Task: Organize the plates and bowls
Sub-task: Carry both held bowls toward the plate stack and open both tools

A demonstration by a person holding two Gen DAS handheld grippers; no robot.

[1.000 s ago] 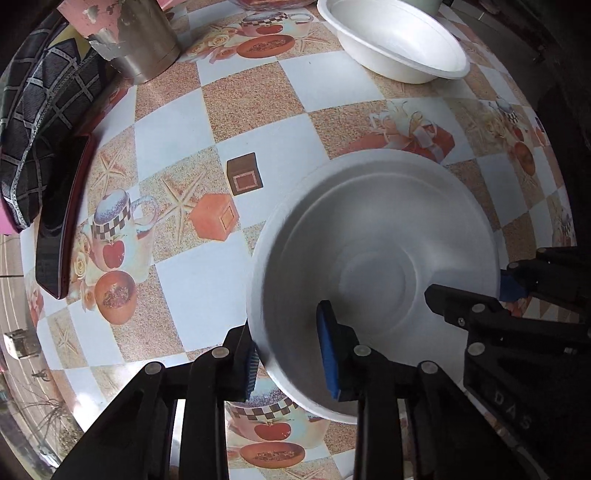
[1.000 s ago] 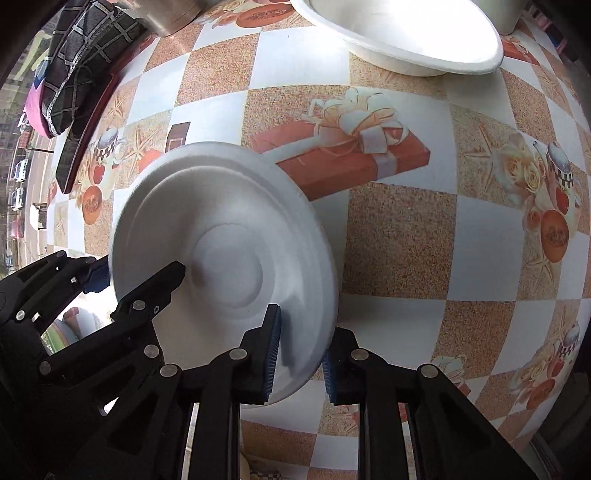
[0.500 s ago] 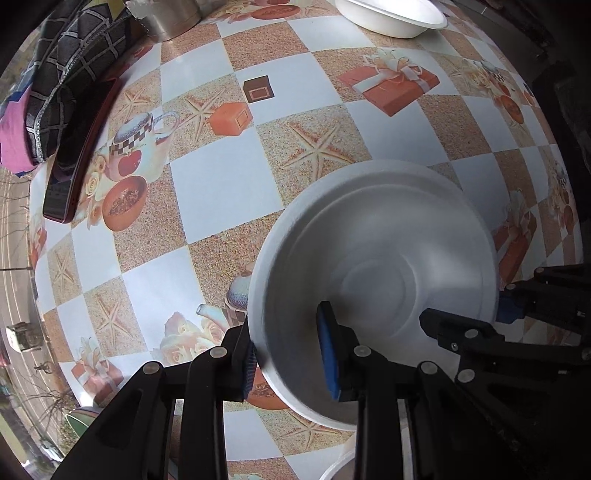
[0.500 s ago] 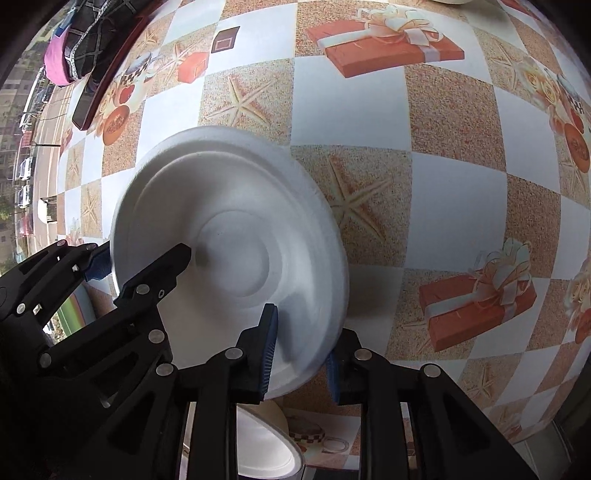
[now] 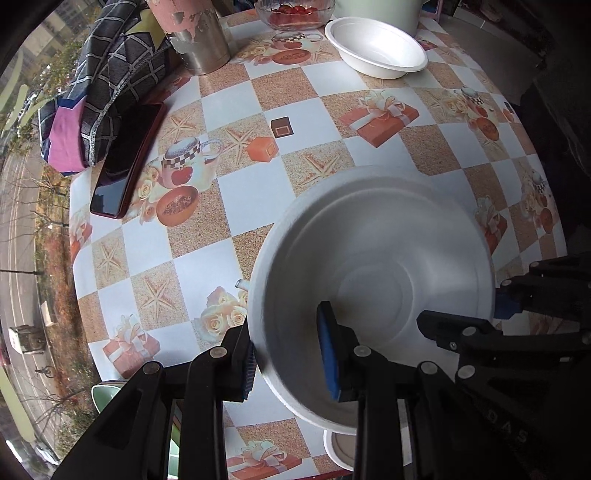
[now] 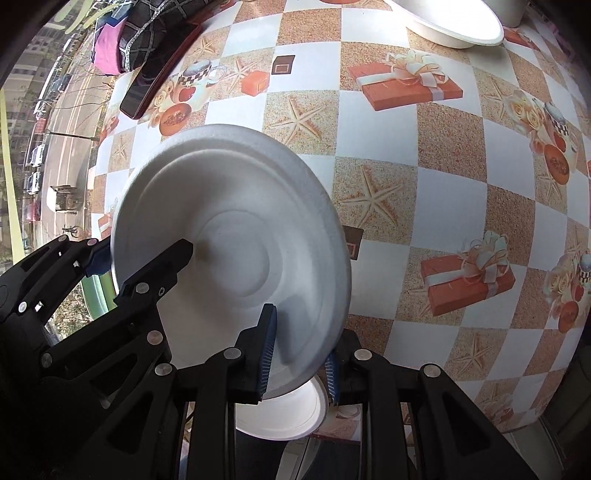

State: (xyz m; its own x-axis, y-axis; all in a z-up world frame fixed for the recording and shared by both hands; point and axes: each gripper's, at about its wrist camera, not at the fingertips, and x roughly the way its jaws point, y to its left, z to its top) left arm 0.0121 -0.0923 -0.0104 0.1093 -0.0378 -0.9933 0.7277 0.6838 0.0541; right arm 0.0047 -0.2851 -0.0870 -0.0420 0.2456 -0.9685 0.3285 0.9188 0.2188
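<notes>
A white foam bowl (image 5: pixel 373 273) hangs above the patterned table (image 5: pixel 236 195), held by both grippers. My left gripper (image 5: pixel 288 360) is shut on its near-left rim, one blue pad inside the bowl and one outside. In the right wrist view my right gripper (image 6: pixel 299 360) is shut on the opposite rim of the same bowl (image 6: pixel 229 243). Each gripper shows in the other's view: the right gripper (image 5: pixel 513 306), the left gripper (image 6: pixel 136 254). A second white bowl (image 5: pixel 376 48) sits at the table's far side. Another white dish (image 6: pixel 284 417) lies under the held bowl, mostly hidden.
A dark phone (image 5: pixel 125 162) lies at the left beside a checked bag (image 5: pixel 103 74). A metal cup (image 5: pixel 201 40) and a glass bowl of red food (image 5: pixel 295 13) stand at the back. The table's near edge runs just below the grippers, with a green object (image 5: pixel 107 395) beyond it.
Both grippers have carried the bowl up and back toward the table's near edge. The far white bowl has receded, and a white dish has come into view beneath the held bowl.
</notes>
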